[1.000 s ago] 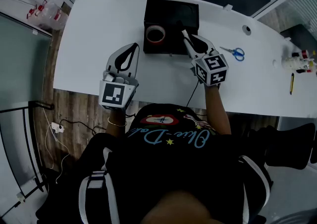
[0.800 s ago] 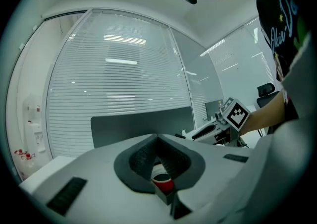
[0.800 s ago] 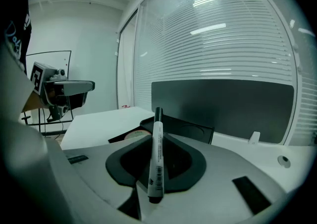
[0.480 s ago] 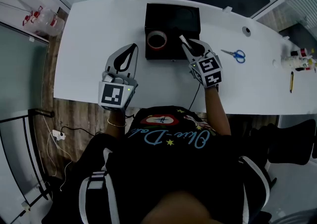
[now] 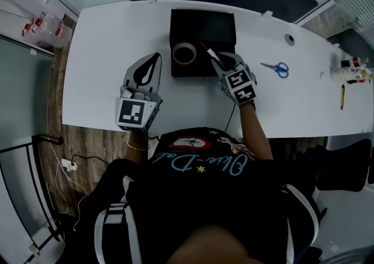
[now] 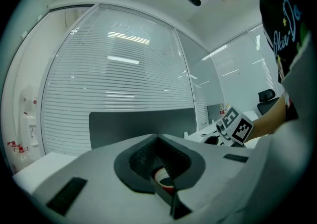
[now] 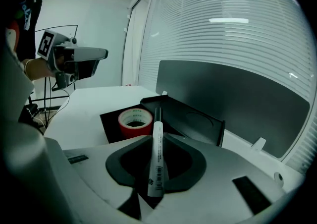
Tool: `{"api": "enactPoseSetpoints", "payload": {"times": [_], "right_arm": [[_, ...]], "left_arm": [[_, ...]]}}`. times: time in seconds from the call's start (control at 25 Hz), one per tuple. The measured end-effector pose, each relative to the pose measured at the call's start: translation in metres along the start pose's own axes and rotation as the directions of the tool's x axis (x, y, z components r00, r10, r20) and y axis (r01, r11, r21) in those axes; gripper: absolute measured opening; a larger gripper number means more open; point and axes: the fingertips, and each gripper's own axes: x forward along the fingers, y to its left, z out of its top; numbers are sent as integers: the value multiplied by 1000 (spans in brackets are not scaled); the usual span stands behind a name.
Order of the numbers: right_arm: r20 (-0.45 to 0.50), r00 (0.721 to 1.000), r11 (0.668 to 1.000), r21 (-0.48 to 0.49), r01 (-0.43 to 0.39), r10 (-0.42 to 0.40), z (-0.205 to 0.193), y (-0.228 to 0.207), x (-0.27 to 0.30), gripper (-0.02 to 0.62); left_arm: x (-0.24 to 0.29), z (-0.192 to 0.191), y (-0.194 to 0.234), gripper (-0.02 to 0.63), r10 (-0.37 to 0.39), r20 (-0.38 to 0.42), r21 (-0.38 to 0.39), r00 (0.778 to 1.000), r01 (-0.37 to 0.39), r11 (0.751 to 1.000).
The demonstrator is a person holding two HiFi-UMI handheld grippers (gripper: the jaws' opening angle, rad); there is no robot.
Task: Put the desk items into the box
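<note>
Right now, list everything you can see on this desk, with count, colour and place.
desk: one, white, under everything
box: one, black, open, middle of the desk's far side
tape roll: one, red, inside the box, left part
marker: one, white with dark tip, over the box
scissors: one pair, blue handles, right of the box
pencil: one, yellow, desk's right end
small bottles: cluster, count unclear, desk's right end
left gripper: grey, jaws together, empty, left of the box
right gripper: grey, closed on the marker

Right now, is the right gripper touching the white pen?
Touching. The right gripper view shows the right gripper pinching the white pen between its jaws.
</note>
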Motion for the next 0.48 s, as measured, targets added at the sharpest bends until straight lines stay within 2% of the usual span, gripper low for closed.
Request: {"api": "enactPoseSetpoints", "payload": {"times": [0.24,0.48], "right_arm": [[-74,997,999,-50,-18,14,-11,4,12,83],[-134,991,997,-68,-40,31,-13,8,25,83]], "left_arm": [[4,-7,0,-8,-13,-13,-14,1000,13,1000],[3,-8,7,-8,5,-18,-23,1000,-5,1000]]}}
